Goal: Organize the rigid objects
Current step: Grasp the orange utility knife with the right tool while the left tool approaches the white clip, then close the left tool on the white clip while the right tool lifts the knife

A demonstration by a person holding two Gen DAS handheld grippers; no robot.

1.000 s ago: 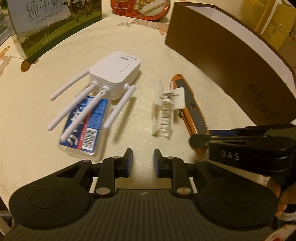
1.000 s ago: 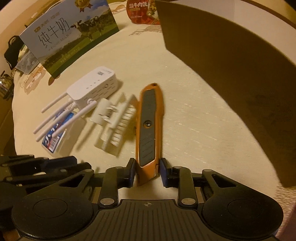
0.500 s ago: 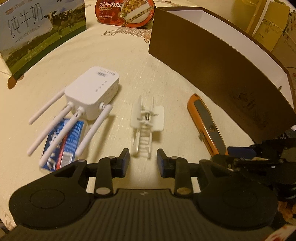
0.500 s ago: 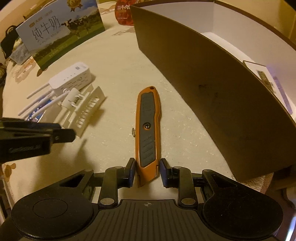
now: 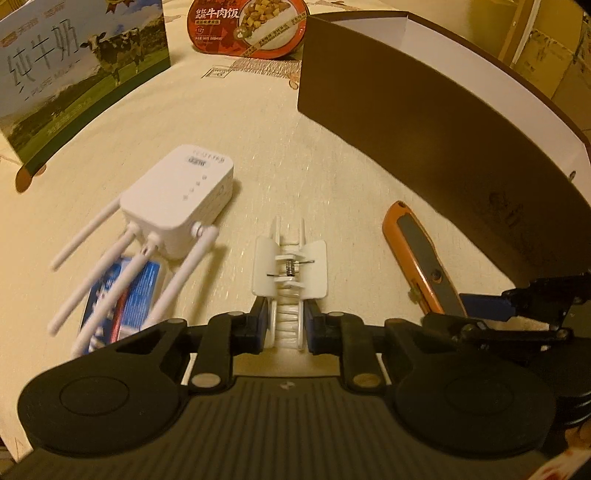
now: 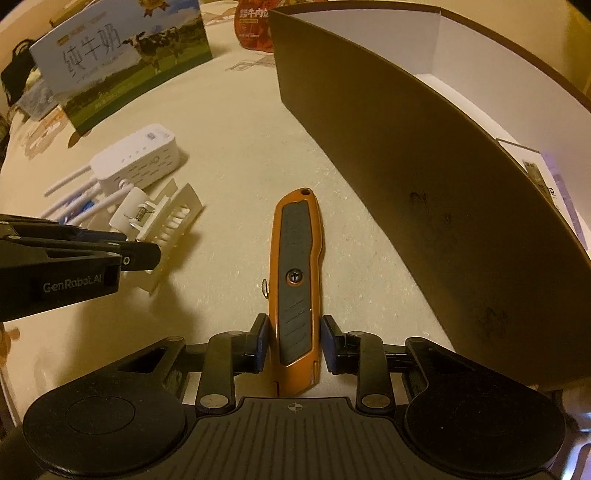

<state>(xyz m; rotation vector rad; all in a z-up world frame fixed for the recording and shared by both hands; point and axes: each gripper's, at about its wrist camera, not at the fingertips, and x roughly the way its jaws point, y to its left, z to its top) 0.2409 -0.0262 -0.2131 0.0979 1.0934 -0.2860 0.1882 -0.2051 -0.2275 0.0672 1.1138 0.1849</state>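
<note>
- Our left gripper (image 5: 283,328) has clamped down on the toothed end of the white hair claw clip (image 5: 290,271), pads pressed against both its sides
- Our right gripper (image 6: 294,343) holds the rear of the orange utility knife (image 6: 295,273), whose body lies pointing away between the narrowly set fingers
- We see both resting on the cream tablecloth (image 5: 295,147), clip and knife well apart from each other
- Just left of the clip we see the white router (image 5: 181,201), its antennas lying over a blue card pack (image 5: 122,291)
- Just right of the knife stands the brown box (image 6: 406,166) with its white inside; we make out some flat printed packaging (image 6: 550,184) in it, too cut off to tell what
- Further back we see a milk carton (image 5: 74,74) and a red rice-meal tub (image 5: 247,27), and beyond the table cardboard boxes (image 5: 550,55) in dim yellow light
</note>
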